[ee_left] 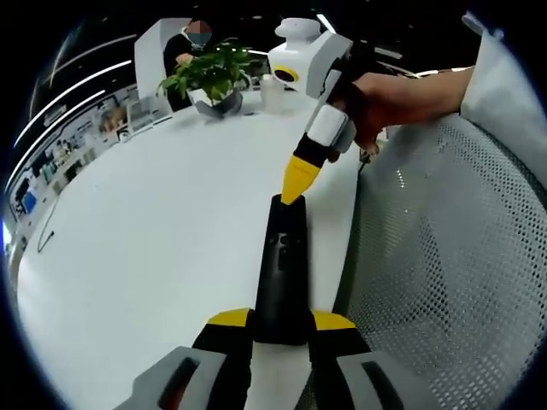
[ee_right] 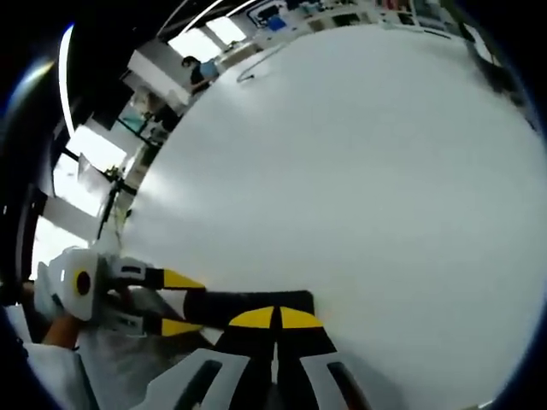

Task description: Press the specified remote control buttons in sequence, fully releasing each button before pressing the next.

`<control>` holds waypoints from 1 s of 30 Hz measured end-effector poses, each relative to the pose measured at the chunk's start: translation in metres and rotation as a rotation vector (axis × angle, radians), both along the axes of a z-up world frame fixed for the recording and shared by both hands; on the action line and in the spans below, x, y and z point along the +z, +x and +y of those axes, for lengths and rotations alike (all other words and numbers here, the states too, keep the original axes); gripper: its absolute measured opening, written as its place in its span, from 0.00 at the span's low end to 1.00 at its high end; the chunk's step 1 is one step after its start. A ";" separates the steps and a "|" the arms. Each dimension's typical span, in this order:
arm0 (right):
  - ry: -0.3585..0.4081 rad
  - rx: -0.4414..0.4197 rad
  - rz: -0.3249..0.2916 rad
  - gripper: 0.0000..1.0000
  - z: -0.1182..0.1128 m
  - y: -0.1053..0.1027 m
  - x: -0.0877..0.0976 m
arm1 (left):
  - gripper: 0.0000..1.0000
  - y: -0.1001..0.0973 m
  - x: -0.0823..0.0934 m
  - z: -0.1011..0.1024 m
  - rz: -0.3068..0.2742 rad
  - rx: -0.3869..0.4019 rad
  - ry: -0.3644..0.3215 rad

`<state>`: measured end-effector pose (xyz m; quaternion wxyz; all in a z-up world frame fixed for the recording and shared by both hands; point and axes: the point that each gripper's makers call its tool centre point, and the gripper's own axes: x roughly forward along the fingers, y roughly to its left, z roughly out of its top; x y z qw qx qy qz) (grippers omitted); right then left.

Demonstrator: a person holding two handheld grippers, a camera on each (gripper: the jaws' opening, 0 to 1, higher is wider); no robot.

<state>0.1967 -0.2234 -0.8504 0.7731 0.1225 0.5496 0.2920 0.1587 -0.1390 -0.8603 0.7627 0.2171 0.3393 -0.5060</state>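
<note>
A slim black plastic remote control point(ee_left: 282, 273) is clamped by the left gripper point(ee_left: 282, 323) while the right gripper point(ee_left: 297, 181) is pressed to its far end.

In the left gripper view, the remote is seen lying lengthwise on the white round table point(ee_left: 154, 231), running from 6 o'clock toward 12 o'clock, its near end grasped between the yellow-tipped jaws. The right gripper is brought in from 1 o'clock, held by a hand point(ee_left: 376, 107), its yellow tips drawn together into one point touching the remote's top edge. A green potted plant point(ee_left: 209, 77) is seen at 11 o'clock. In the right gripper view, the right gripper point(ee_right: 275, 318) is clenched with tips meeting over the remote point(ee_right: 256, 301), and the left gripper point(ee_right: 175, 303) is seen at 8 o'clock.
</note>
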 end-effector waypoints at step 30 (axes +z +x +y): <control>-0.012 0.062 -0.006 0.00 0.007 -0.003 0.002 | 0.24 -0.002 0.000 -0.002 -0.005 -0.029 0.007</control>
